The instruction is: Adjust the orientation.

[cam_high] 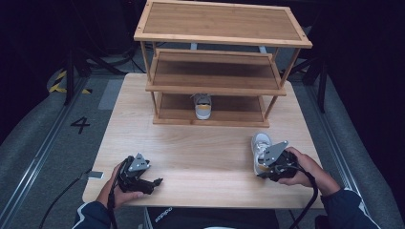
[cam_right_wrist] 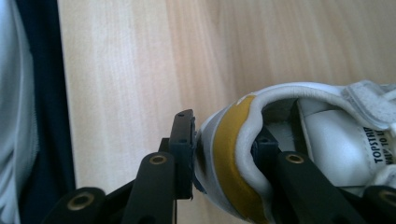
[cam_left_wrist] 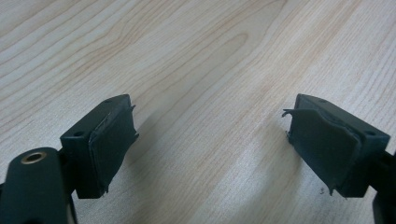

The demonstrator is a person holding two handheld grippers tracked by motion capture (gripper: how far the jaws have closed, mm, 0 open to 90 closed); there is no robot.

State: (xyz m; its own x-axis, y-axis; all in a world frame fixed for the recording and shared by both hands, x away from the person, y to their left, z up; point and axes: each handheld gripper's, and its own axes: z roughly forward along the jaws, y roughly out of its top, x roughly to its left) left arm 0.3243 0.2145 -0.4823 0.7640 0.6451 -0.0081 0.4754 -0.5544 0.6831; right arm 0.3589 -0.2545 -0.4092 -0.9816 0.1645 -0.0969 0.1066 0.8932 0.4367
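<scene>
A white shoe (cam_high: 260, 147) with a mustard-yellow heel lies on the table's front right. My right gripper (cam_high: 268, 168) is shut on its heel collar: in the right gripper view one jaw presses the outside of the heel and the other sits inside the shoe (cam_right_wrist: 299, 140), right gripper (cam_right_wrist: 223, 149). A matching white and yellow shoe (cam_high: 202, 106) stands on the bottom shelf of the bamboo rack (cam_high: 217, 71), heel toward me. My left gripper (cam_high: 155, 182) rests at the front left, open, its pads (cam_left_wrist: 109, 144) wide apart over bare wood, left gripper (cam_left_wrist: 210, 149).
The three-tier bamboo rack occupies the back half of the light wooden table (cam_high: 191, 148); its middle and top shelves hold nothing. Cables trail off the table's front edge. A grey floor with a rail and a "4" mark (cam_high: 80, 124) lies left.
</scene>
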